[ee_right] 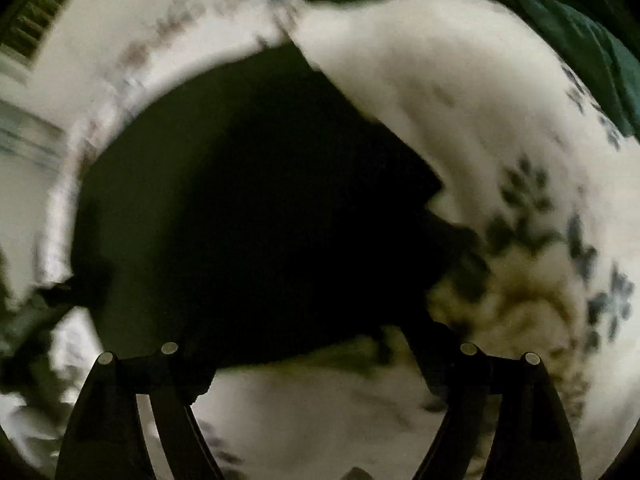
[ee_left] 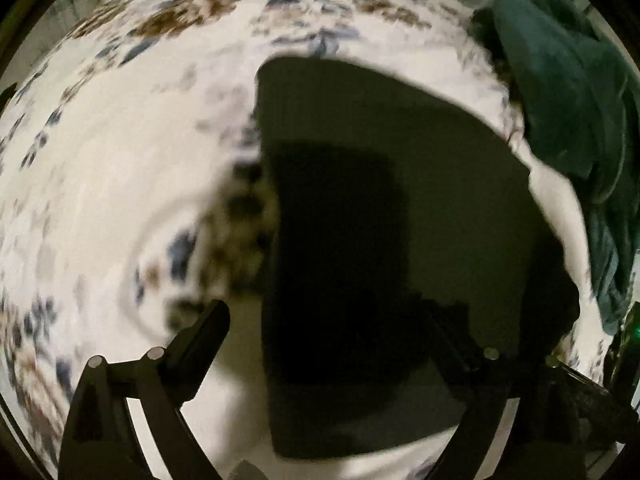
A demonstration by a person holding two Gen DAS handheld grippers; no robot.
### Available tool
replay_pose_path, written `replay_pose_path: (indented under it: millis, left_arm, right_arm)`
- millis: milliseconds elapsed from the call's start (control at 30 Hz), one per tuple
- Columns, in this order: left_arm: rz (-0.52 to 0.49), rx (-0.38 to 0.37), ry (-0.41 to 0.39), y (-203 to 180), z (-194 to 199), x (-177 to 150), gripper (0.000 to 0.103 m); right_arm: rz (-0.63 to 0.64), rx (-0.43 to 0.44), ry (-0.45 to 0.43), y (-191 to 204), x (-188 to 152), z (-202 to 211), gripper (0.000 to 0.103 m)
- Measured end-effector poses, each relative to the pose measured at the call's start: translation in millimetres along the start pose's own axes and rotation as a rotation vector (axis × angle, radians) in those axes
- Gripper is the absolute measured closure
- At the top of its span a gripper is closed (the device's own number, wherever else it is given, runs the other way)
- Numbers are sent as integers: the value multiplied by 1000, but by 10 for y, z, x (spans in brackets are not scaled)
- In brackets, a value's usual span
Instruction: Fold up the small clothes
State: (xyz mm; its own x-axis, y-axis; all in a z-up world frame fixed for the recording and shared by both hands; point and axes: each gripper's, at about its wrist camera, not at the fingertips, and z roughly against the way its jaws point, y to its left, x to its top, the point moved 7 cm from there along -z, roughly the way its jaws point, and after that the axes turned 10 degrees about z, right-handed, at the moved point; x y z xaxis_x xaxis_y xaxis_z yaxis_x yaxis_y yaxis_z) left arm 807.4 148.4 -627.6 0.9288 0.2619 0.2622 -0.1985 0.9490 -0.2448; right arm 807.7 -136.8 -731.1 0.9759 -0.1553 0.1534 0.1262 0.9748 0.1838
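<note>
The left gripper stands with its two black fingers spread wide, one finger at about 7 o'clock in the left wrist view and the other at about 5 o'clock, hard to pick out against the dark cloth behind it. Nothing is caught between them. One dark garment, near black with an olive tinge, lies flat on the bedsheet and fills the middle of that view from 12 o'clock down to 6 o'clock; the left gripper's right-hand finger overlaps it, while the left-hand finger lies over bare sheet just beside its edge. The sheet is one white cloth printed with blurred blue and brown flowers. One heap of teal fabric sits at 2 o'clock, near the garment's far corner but apart from it. The right gripper is likewise spread wide, its two fingers at 7 and 5 o'clock in the right wrist view, gripping nothing. The same dark garment covers the centre there, its near edge running just past the fingertips; whether they touch the cloth cannot be told through the blur. White flowered bedsheet surrounds it, and the teal fabric shows at 1 o'clock.
</note>
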Motion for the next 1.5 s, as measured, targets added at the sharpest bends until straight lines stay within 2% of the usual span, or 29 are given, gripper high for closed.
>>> replay_pose_path:
  millis: [33,100,167,233,300,367,400,433,533,700,933,1200,1500]
  left_arm:
    - [3,1,-3,10,52,-52,8]
    - [1,20,-31,-20,221,-109,8]
    - [-15,44,-86,-80,519,-206,7]
    - [-32,101,-134,-129,799,-292,0]
    - [-38,129,-162,-174,1049,-359,0]
    - [-31,126,-192,-237,1431,-460,0]
    - [-26,124,-209,-275,1654,-516,0]
    - [-24,112,-224,-317,1850,-573,0]
    - [-35,90,-259,-464,2416,-765,0]
    - [-55,103,-316,-631,3254,-1219,0]
    - [-43,94,-394,-756,4322,-1767,0]
    - [-63,87,-504,-925,5415,-2306,0]
    - [-64,77,-581,-1022,6005,-2743,0]
  right_arm:
    - [0,-5,-3,-13,-30,20,16]
    - [61,-97,-48,13,-67,303,16]
    - [130,-179,-107,147,-6,617,1]
    - [163,-236,-141,216,21,892,0]
    - [183,-275,-168,283,48,1171,0]
    - [211,-307,-216,351,-74,1644,0]
    - [220,-314,-232,286,-307,1951,0]
    - [237,-322,-258,311,-396,2212,0]
    - [256,-322,-319,318,-787,3014,0]
    - [259,-322,-414,370,-1350,4278,0]
    - [298,-333,-530,446,-2050,5682,0]
    - [345,-309,-653,549,-2714,6917,0]
    - [362,-269,-744,486,-3289,7813,0]
